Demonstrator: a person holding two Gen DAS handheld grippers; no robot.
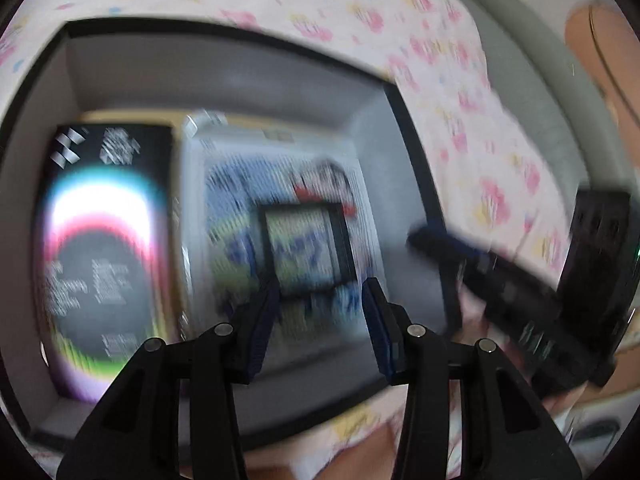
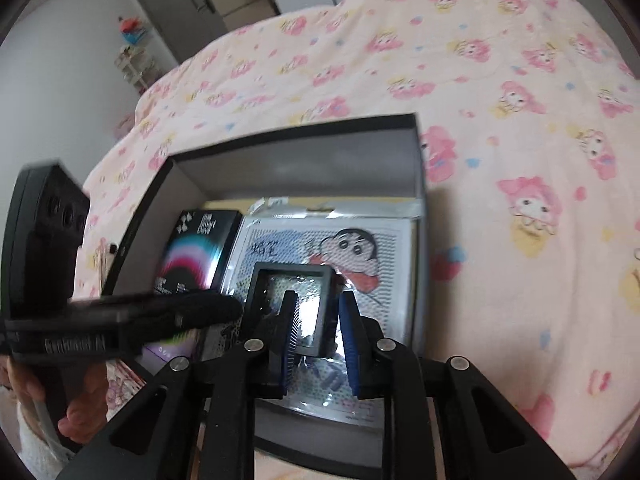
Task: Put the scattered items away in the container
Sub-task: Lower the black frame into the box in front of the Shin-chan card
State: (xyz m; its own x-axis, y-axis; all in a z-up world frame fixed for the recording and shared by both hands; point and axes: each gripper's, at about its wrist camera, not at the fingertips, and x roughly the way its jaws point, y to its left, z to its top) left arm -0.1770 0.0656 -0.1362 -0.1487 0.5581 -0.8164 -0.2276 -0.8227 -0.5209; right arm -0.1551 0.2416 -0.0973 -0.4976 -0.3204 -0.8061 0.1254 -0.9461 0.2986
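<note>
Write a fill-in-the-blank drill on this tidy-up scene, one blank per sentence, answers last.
1. The black box sits on a ____ cartoon-print bedspread.
2. The small black frame lies on the ____ pixel-art sheet.
3. The rainbow-arc carton lies to the sheet's ____ in the right wrist view.

Answers: pink; cartoon-boy; left

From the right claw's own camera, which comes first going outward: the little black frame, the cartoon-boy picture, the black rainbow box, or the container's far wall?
1. Little black frame: between the open right claw fingers.
2. Cartoon-boy picture: flat beneath and just beyond the frame.
3. Black rainbow box: off to the left, lying beside the picture.
4. Container's far wall: straight ahead, behind everything.
</note>
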